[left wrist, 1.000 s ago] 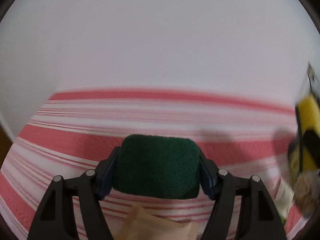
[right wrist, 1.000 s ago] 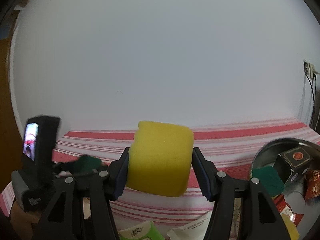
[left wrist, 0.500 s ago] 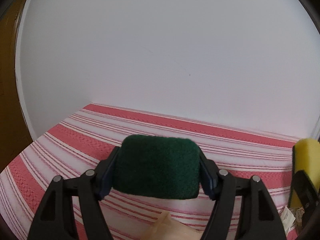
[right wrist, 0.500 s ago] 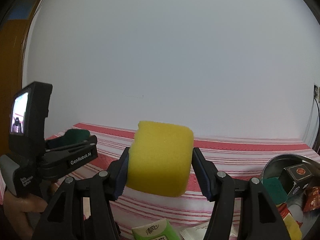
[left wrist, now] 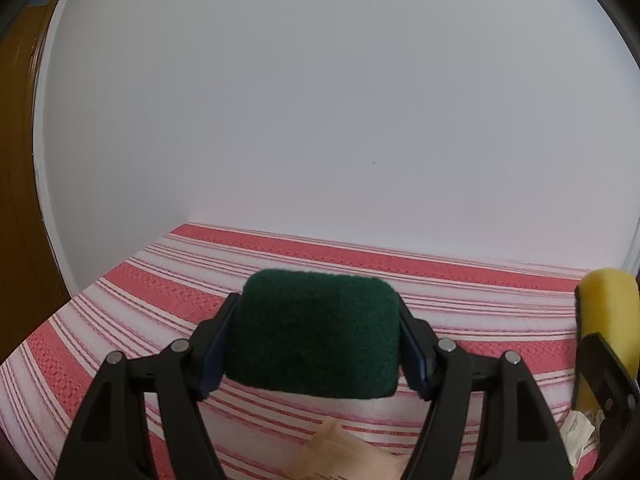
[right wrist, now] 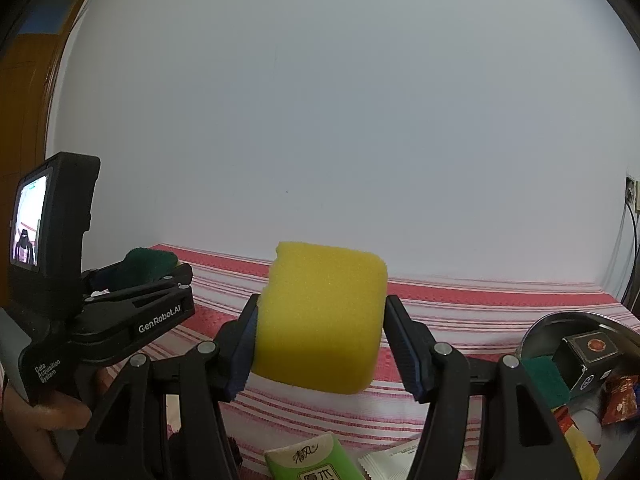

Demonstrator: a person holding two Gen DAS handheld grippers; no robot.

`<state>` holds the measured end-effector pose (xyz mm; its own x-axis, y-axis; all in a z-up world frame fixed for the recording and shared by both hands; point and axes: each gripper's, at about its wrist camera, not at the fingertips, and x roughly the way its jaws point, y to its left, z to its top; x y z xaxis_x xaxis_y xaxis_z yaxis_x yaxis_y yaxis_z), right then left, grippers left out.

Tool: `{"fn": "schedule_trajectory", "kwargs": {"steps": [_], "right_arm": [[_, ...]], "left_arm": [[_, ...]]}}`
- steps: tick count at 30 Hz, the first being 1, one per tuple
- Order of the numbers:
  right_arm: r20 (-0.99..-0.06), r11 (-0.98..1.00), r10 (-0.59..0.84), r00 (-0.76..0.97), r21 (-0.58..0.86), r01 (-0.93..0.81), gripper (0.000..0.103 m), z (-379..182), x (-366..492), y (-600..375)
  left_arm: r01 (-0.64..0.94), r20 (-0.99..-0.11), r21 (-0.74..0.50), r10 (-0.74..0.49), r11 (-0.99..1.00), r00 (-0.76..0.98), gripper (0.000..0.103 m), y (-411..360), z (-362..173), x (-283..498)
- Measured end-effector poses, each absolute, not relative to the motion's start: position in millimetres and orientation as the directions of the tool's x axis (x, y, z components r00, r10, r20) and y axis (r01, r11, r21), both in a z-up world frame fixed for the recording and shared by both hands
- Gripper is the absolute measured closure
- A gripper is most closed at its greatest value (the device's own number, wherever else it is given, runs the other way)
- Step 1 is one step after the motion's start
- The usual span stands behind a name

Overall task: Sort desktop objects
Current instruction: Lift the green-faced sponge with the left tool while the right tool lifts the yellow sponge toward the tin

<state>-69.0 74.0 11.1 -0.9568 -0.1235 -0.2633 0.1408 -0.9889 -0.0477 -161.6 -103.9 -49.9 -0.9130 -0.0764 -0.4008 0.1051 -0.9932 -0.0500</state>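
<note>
My left gripper is shut on a dark green scouring pad and holds it above the red and white striped tablecloth. My right gripper is shut on a yellow sponge, also held above the cloth. The left gripper with its green pad shows at the left of the right wrist view. The yellow sponge shows at the right edge of the left wrist view.
A metal bowl at the right holds a dark box, a green pad and snack packets. A green packet and a white sachet lie below the right gripper. A tan packet lies under the left gripper. A white wall stands behind.
Both grippers have tilted upward, so more wall and less cloth show. The left view has swung left and steadied. Both still hold their sponges.
</note>
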Motion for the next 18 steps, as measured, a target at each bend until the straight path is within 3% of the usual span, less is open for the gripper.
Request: {"fn": "schedule_trajectory", "kwargs": {"steps": [18], "right_arm": [[-0.262, -0.990, -0.114, -0.958, -0.050, 0.131, 0.041, 14, -54, 81]], "left_arm": [[0.118, -0.385, -0.061, -0.086, -0.991, -0.919, 0.032, -100, -45, -144]]}}
